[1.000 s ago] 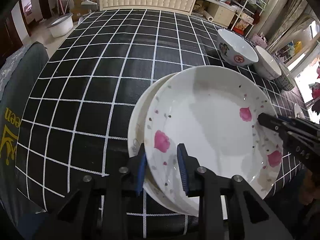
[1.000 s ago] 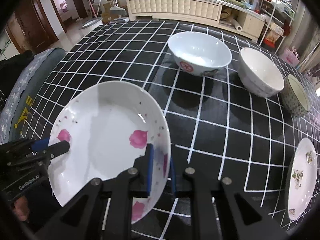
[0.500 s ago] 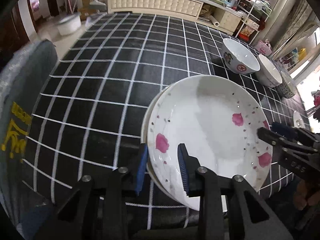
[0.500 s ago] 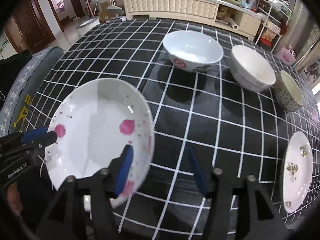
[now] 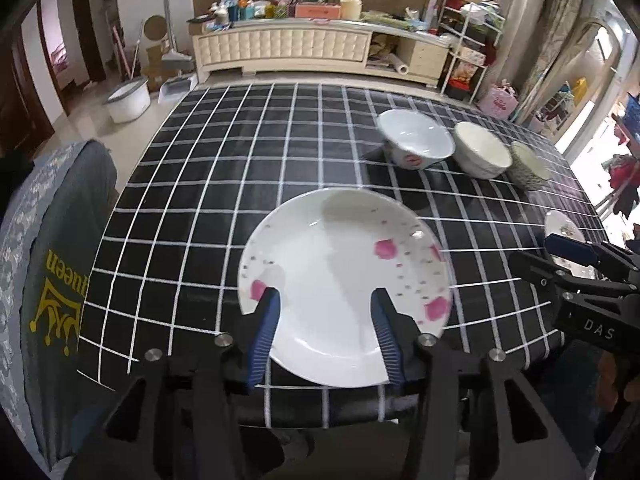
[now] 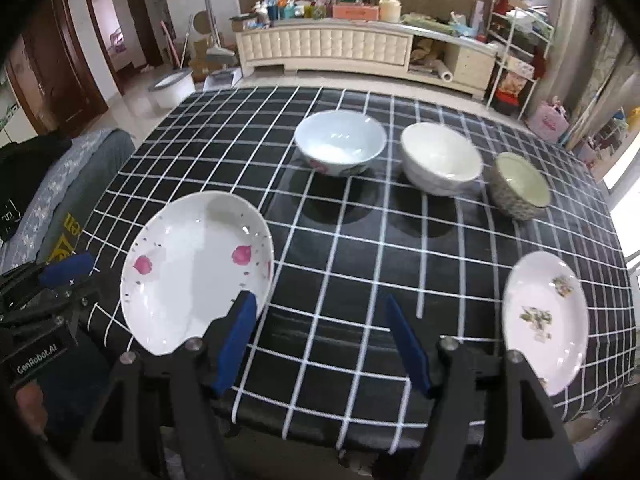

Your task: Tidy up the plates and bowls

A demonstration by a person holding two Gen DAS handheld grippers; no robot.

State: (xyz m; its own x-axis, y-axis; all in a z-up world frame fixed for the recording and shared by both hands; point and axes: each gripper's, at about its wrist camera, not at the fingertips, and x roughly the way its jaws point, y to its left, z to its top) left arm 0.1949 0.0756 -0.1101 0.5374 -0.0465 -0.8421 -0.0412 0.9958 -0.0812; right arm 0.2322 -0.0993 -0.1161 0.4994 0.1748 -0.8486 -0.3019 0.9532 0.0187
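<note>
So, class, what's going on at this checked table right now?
A person holds a gripper in each hand over a black checked tablecloth. The left gripper and right gripper have just been opening; both are open and empty above the white plate with pink flowers, which lies on the cloth. Three bowls, a white bowl with a red mark, a plain white bowl and a speckled bowl, and a small floral plate remain unsorted.

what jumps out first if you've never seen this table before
The big white plate with pink flowers lies at the near edge of the black-and-white checked tablecloth, with the open left gripper above it and the open right gripper just beside it. Farther back, three bowls stand in a row, and a smaller floral plate lies at the near right.
</note>
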